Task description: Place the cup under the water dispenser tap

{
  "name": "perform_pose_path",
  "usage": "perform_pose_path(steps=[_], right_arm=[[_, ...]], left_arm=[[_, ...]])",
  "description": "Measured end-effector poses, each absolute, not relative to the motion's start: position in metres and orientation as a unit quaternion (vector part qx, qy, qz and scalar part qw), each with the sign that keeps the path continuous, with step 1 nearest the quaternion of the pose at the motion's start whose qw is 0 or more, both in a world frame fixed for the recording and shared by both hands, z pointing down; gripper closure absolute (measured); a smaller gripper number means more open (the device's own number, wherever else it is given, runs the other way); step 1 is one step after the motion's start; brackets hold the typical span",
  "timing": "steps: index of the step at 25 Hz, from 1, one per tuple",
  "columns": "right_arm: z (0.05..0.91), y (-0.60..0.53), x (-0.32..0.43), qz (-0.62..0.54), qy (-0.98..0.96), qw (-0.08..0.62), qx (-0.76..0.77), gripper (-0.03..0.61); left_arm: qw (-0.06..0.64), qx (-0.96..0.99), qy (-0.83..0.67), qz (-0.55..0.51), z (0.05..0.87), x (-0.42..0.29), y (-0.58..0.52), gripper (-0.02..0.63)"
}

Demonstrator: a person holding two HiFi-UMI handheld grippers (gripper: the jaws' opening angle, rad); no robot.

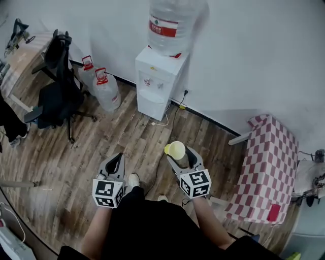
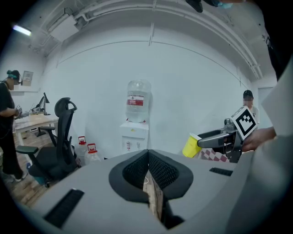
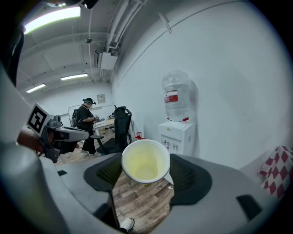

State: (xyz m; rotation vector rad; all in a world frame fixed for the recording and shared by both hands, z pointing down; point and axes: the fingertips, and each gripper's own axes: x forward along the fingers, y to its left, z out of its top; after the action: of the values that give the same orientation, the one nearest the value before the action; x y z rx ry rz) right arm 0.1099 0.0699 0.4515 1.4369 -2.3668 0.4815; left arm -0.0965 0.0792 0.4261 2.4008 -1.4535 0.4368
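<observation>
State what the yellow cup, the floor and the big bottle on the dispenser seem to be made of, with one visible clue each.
Cup: probably paper or thin plastic; it has a matte yellow wall and a thin pale rim.
Floor: wood or wood-look laminate; it shows plank seams and grain, with a slight sheen.
Bottle: clear plastic, as it looks; the wall is see-through and ribbed.

Matt paper cup (image 3: 145, 161), wood-plank floor (image 1: 127, 147)

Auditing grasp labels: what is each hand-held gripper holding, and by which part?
Right hand-held gripper: the yellow cup, clamped across its side wall, one jaw on each side. Left hand-held gripper: nothing, jaws together.
</observation>
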Motion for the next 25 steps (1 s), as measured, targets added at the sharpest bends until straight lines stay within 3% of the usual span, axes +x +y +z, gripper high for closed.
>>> perform_pose_path(steps=[13,25], right_arm=[[0.445,0.018,0.047,0.164,-0.813,0.168,0.533,0.244],[0.468,-0.036,0.048,0.175,-0.819,0.185,0.514,0.244]], left_arm=[[0.155,0.851,-0.480,0.146,0.437,-0.168,0.017,0.600],[0.170,0.841,-0.486,0.163,0.456,-0.164,-0.013,0.598]])
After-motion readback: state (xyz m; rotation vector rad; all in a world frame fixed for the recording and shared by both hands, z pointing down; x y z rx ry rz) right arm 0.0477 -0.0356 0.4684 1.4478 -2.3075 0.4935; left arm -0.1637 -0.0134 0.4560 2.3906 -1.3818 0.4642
